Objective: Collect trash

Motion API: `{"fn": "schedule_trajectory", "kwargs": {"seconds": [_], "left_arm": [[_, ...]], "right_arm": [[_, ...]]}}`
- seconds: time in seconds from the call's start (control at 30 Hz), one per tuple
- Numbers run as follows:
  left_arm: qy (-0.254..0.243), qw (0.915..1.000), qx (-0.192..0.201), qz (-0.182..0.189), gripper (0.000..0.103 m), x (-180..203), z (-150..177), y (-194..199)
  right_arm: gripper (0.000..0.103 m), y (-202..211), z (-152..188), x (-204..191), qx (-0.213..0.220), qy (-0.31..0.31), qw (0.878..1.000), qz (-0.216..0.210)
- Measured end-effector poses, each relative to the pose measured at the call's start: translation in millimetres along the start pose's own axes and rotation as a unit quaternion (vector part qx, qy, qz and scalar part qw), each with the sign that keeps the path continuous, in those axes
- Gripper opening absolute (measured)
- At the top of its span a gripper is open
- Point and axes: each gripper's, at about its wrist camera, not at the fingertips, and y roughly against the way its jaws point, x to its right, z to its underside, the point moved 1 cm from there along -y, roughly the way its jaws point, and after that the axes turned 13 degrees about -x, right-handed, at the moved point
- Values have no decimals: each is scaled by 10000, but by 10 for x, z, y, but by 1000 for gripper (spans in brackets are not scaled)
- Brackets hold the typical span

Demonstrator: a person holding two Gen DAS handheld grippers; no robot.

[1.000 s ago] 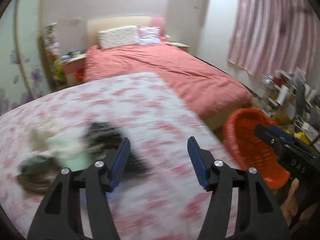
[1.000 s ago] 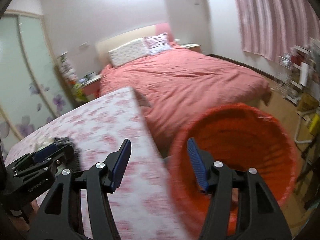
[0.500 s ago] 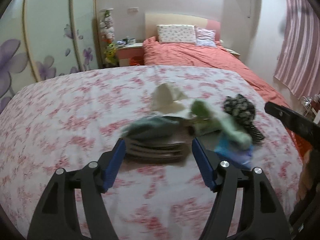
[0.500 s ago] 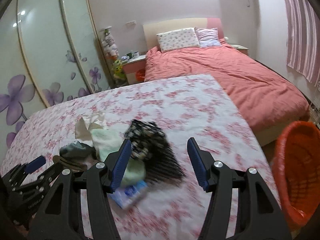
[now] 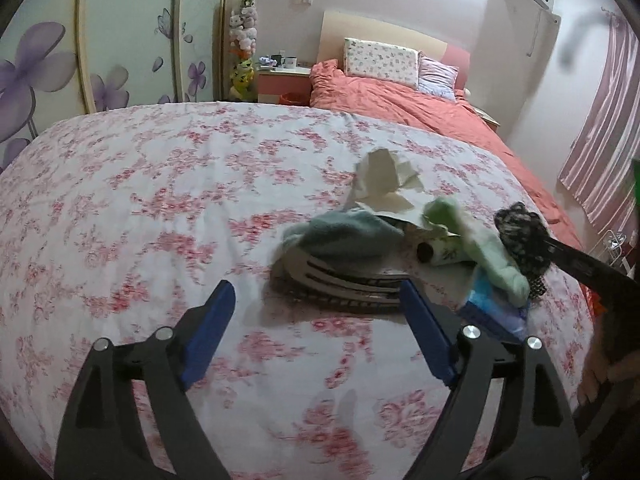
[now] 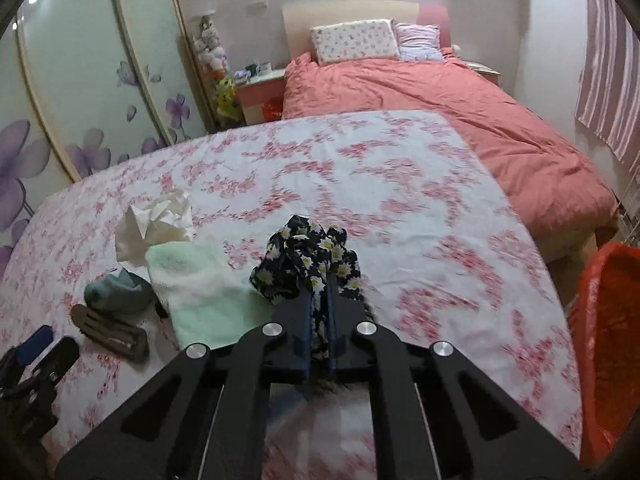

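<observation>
Snapping shut, the right gripper (image 6: 318, 320) now pinches the black daisy-print cloth (image 6: 308, 264) mid-frame; the left gripper (image 5: 316, 328) is opening, empty.

Black daisy-print cloth (image 6: 308, 264) (bunched) beside mint towel (image 6: 200, 284).

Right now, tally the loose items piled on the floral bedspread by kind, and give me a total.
Crumpled white tissue: 1
Mint green towel: 1
Grey-teal sock: 1
Brown shoe insole: 1
Black daisy-print cloth, clamped in the right gripper: 1
Small printed bottle: 1
Blue packet: 1
Total: 7
</observation>
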Motion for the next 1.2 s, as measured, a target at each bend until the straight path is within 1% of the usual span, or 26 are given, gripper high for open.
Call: {"fn": "schedule_trajectory", "kwargs": {"seconds": [0.07,0.17,0.27,0.37,0.5,0.7,0.8,0.87,0.9,0.93,1.0,1.1,1.2], "left_arm": [[-18,10000,-7,-57,89,112,-5,-30],[-40,9997,-66,-246,91,268,-18,-123],[28,9974,-166,-697,91,371,-65,-276],[124,9940,-248,-1063,91,419,-104,-382],[115,9889,-256,-1456,91,425,-113,-416],[121,9884,-320,-1477,91,142,-62,-334],[166,9893,-350,-1404,88,-97,-39,-286],[293,9918,-396,-1182,86,-237,-24,-249],[440,9937,-385,-958,86,-294,-14,-205],[533,9949,-350,-777,86,-308,-10,-164],[518,9962,-220,-662,87,-233,-28,-108],[288,9954,-134,-905,87,-91,-94,-154],[345,9964,-54,-775,86,-78,-170,-194]], "right_arm": [[6,115,49,104,109,-94,9999,-23],[6,214,138,213,156,-145,9998,8],[6,249,192,288,125,-187,9997,14],[6,260,235,328,78,-221,9997,-2],[6,235,231,339,46,-232,9997,-16],[6,277,259,324,100,-192,9998,-50],[6,292,293,322,138,-155,9998,-59],[6,276,314,308,133,-144,9998,-80],[6,272,325,301,132,-139,9998,-85],[6,263,332,290,130,-130,9998,-87],[6,259,343,280,123,-112,9998,-100],[6,269,373,278,125,-93,9998,-114],[6,275,403,320,138,-119,9998,-76]]}}
